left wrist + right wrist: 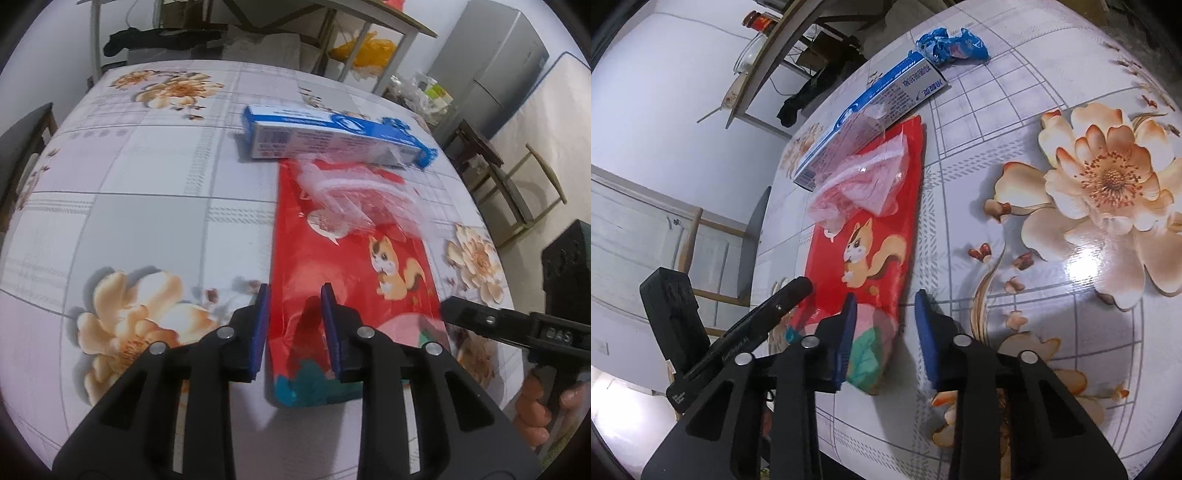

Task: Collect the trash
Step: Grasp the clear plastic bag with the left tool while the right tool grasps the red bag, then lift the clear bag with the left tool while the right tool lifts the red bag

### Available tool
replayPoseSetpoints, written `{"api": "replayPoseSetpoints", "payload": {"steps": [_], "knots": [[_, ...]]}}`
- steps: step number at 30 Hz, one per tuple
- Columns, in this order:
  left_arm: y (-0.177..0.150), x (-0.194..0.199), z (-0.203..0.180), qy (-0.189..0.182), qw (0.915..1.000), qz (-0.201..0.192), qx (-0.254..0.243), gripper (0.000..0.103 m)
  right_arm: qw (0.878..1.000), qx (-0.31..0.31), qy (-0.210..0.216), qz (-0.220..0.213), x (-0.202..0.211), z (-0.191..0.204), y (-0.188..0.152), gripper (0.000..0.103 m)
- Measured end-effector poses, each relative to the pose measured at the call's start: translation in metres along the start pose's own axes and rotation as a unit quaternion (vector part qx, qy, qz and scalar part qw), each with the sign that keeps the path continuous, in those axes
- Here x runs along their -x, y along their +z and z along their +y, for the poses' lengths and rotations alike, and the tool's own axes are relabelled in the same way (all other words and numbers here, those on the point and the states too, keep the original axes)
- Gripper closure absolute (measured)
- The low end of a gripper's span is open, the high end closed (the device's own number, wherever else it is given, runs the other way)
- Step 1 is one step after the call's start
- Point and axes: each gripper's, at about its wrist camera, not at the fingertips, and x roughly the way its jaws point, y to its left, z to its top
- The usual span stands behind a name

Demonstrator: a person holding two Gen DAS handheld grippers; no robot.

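The red bag (347,266) lies flat on the worktop (147,192), its long axis running from the near edge away toward the far side, and both claws sit at its near short end. That is the relation the next move turns on: the bag's near edge is right under the fingertips, so the way in is forward and down, not sideways.

The left claw (295,328) straddles the bag's near left corner. Its left pad lies along or just outside the bag's left edge and its right pad is over the red film. The jaws stand narrow, but I cannot tell whether the pads actually pinch the film.

The right claw (886,332) takes the near right corner. Its left pad is over the pink and green print, its right pad over bare worktop just beside the bag's right edge. It too is narrow, with no clear pinch showing. Each claw is nearest its own corner (neither has the better reach to the whole bag).

On the bag's far half rests a crumpled clear wrapper (351,199), and a blue box (332,136) lies crosswise at the far end. A blue crumpled wrapper (951,44) sits beyond the box, well apart from both claws.
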Motion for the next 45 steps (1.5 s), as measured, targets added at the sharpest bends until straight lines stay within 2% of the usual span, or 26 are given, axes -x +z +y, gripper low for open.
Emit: {"api": "replayPoseSetpoints", "payload": {"steps": [4,9,15,19,21,22,24,27,30,31,36,38,41,43,45], "knots": [[-0.006,-0.001,-0.015,-0.005,0.9997,0.005,-0.022,0.077,1.000,-0.012,0.003,0.001,0.000,-0.007,-0.004,0.089],[-0.017,0.001,-0.030,-0.013,0.9989,0.013,-0.044,0.077,1.000,-0.015,-0.003,-0.005,0.014,-0.016,-0.015,0.089],[-0.034,0.005,-0.052,-0.057,0.9948,0.048,-0.069,0.077,1.000,-0.014,-0.023,-0.009,0.046,-0.033,-0.036,0.090],[-0.052,0.011,-0.070,-0.100,0.9869,0.081,-0.097,0.077,0.999,-0.003,-0.046,-0.012,0.067,-0.041,-0.049,0.090],[-0.054,0.014,-0.073,-0.112,0.9849,0.081,-0.105,0.074,0.999,0.002,-0.051,-0.013,0.078,-0.047,-0.056,0.090],[-0.053,0.018,-0.075,-0.110,0.9852,0.071,-0.110,0.071,0.998,0.003,-0.054,-0.014,0.081,-0.049,-0.058,0.090],[-0.048,0.023,-0.076,-0.097,0.9873,0.047,-0.117,0.056,0.998,0.001,-0.056,-0.016,0.086,-0.054,-0.061,0.090],[-0.032,0.029,-0.082,-0.090,0.9871,0.007,-0.132,0.043,0.998,0.000,-0.053,-0.018,0.089,-0.058,-0.062,0.090],[-0.014,0.022,-0.091,-0.092,0.9844,-0.007,-0.150,0.027,0.999,0.004,-0.051,-0.018,0.087,-0.057,-0.062,0.090],[-0.009,0.018,-0.094,-0.093,0.9833,-0.006,-0.156,0.024,0.999,0.004,-0.051,-0.018,0.087,-0.057,-0.062,0.090],[0.012,-0.008,-0.119,-0.093,0.9736,0.004,-0.208,0.020,0.999,0.008,-0.045,-0.017,0.088,-0.058,-0.063,0.090],[0.015,-0.023,-0.132,-0.070,0.9691,0.014,-0.236,0.020,0.999,0.010,-0.044,-0.016,0.088,-0.059,-0.063,0.090],[0.011,-0.033,-0.145,-0.048,0.9604,0.008,-0.275,0.020,0.999,0.012,-0.043,-0.016,0.088,-0.060,-0.063,0.090],[0.006,-0.038,-0.152,-0.022,0.9535,0.009,-0.301,0.026,0.999,0.012,-0.041,-0.016,0.088,-0.060,-0.062,0.090],[0.001,-0.042,-0.159,0.000,0.9468,0.011,-0.322,0.037,0.999,0.013,-0.040,-0.016,0.088,-0.061,-0.062,0.090]]}}
